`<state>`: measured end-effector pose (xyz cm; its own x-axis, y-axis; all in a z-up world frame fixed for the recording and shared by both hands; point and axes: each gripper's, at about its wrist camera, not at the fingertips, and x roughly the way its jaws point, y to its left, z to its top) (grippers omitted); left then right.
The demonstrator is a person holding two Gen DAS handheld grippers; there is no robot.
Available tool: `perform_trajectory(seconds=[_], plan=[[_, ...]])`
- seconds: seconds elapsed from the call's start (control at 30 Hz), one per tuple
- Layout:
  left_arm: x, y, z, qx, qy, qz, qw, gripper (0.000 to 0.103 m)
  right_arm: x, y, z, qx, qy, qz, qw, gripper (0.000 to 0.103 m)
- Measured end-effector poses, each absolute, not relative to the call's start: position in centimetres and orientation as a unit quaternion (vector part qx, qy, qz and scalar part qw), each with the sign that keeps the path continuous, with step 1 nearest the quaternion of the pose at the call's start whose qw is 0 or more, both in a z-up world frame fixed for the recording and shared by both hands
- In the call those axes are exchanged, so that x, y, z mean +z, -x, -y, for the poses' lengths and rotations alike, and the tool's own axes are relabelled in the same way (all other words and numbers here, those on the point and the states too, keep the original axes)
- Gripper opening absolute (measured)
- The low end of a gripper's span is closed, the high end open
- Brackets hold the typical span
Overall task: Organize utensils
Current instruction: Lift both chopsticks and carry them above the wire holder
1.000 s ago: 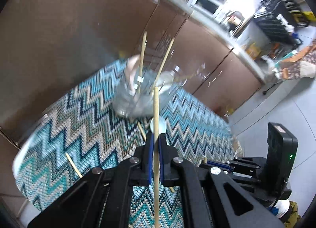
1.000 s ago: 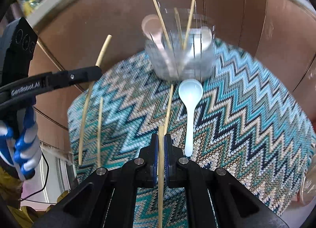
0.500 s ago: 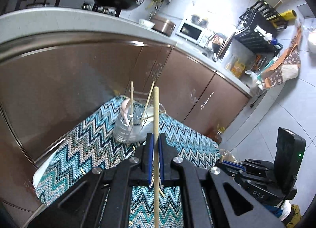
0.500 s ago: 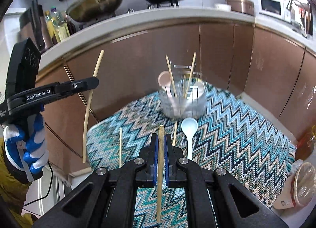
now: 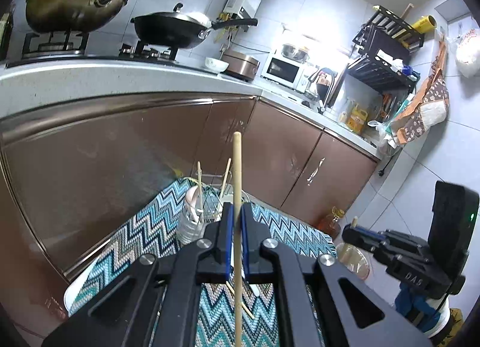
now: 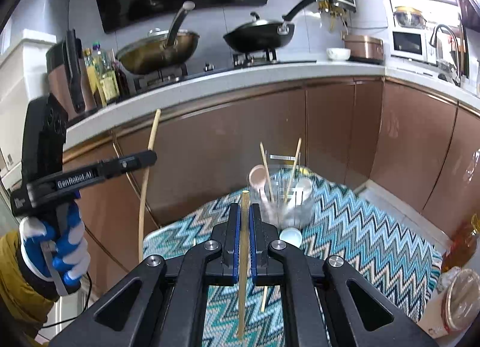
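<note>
Two grippers each clamped one wooden chopstick: the left gripper [image 5: 236, 218] held its chopstick [image 5: 237, 173] upright, and the right gripper [image 6: 245, 217] pinched a second chopstick [image 6: 243, 242]. A clear glass jar [image 6: 292, 207] held two more chopsticks and two spoons, one pink, one white. One white spoon [image 6: 290, 236] and one loose chopstick [image 6: 264, 299] lay on the zigzag-patterned cloth [image 6: 366, 236], before brown cabinets [image 6: 336, 131] under a counter with two woks.

Upright bamboo chopsticks [image 5: 237, 185], glass holder [image 6: 285, 200]
</note>
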<state>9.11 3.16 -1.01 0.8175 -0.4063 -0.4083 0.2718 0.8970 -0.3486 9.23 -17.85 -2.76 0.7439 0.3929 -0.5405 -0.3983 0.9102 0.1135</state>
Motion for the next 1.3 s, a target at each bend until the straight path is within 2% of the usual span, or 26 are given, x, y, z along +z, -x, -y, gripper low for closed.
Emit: perform_trajectory(seconds=[0.9, 1.3], plan=[[-0.7, -18.8, -2.6, -0.164, 0.137, -0.160, 0.964, 0.005, 0.5, -19.6, 18.2, 0.254, -0.069, -0.115, 0.958, 0.006], [-2.8, -26.2, 0.4, -0.138, 0.135, -0.117, 0.974, 0.005, -1.9, -26.0, 18.7, 0.215, -0.070, -0.065, 0.972, 0.006]])
